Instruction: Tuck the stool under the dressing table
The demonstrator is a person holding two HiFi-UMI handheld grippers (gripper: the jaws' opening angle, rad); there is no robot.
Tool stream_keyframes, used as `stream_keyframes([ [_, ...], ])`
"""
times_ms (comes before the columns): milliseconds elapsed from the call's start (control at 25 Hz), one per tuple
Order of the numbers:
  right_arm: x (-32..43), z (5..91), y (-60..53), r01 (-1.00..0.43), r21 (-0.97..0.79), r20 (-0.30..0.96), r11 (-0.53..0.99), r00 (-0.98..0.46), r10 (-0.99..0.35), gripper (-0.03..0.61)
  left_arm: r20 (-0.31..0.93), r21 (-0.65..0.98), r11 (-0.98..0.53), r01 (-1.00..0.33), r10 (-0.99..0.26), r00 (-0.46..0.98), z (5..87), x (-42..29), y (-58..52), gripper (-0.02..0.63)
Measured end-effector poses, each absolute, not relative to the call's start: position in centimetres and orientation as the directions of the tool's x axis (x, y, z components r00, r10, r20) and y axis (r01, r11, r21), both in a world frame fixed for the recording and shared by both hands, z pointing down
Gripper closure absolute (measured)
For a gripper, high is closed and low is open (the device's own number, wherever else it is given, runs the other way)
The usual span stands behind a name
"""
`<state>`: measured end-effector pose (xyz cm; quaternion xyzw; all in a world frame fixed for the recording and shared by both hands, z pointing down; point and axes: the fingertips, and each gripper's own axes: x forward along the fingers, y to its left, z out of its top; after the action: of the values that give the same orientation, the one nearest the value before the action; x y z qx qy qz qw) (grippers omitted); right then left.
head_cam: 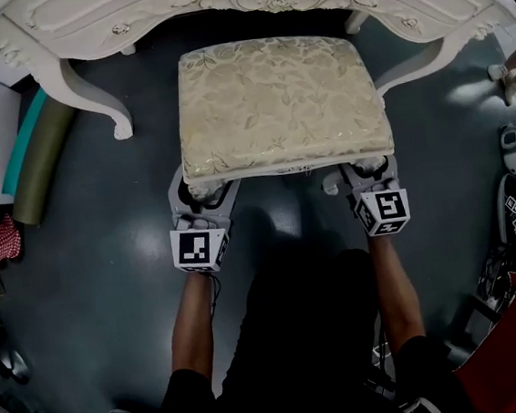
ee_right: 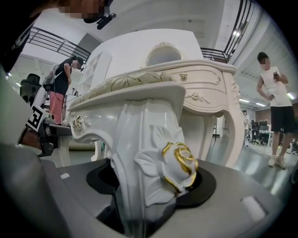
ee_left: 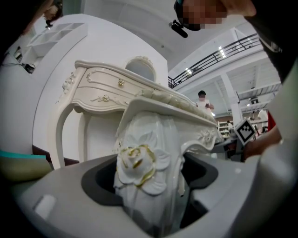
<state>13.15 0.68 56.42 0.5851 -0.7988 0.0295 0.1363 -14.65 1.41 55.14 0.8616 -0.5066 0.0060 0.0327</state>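
Forearms (head_cam: 193,318) reach to the left gripper (head_cam: 204,194) and right gripper (head_cam: 365,173), each clamped on a carved leg (ee_left: 144,162) of the stool (head_cam: 279,102), barely under the dressing table (head_cam: 246,1); even, level pushing should keep it square.

The head view is dim: the grey floor (head_cam: 108,263) darkens to a soft shadow just before the stool (head_cam: 280,107), with pale glare patches beside it. Both gripper views are bright under ceiling lights (ee_left: 221,51) beyond the stool, curved and dark at the edges, blurred nearest the lens
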Motion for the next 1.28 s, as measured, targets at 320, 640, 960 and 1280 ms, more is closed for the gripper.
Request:
stream_keyframes([
  [320,14.8,56.3,-3.7,-0.936,0.096,0.275,0.339,-0.302,-0.913,0.245,0.077,0.054,-0.462,-0.885,-0.882,0.465,54.6,-12.9,-2.4,0.233],
  [640,14.9,55.9,-3.6,-0.928,0.088,0.296,0.362,-0.322,-0.899,0.247,0.095,0.066,-0.447,-0.892,-0.887,0.452,54.2,-12.9,-1.7,0.233],
  [960,15.0,56.6,-5.0,-0.917,0.065,0.265,0.393,-0.364,-0.893,0.247,0.088,0.020,-0.401,-0.916,-0.912,0.401,54.0,-12.7,-1.9,0.233],
  [1280,14.1,58.5,-9.2,-0.901,0.081,0.258,0.425,-0.393,-0.882,0.245,0.071,0.021,-0.372,-0.928,-0.925,0.372,56.1,-13.5,-5.2,0.233],
])
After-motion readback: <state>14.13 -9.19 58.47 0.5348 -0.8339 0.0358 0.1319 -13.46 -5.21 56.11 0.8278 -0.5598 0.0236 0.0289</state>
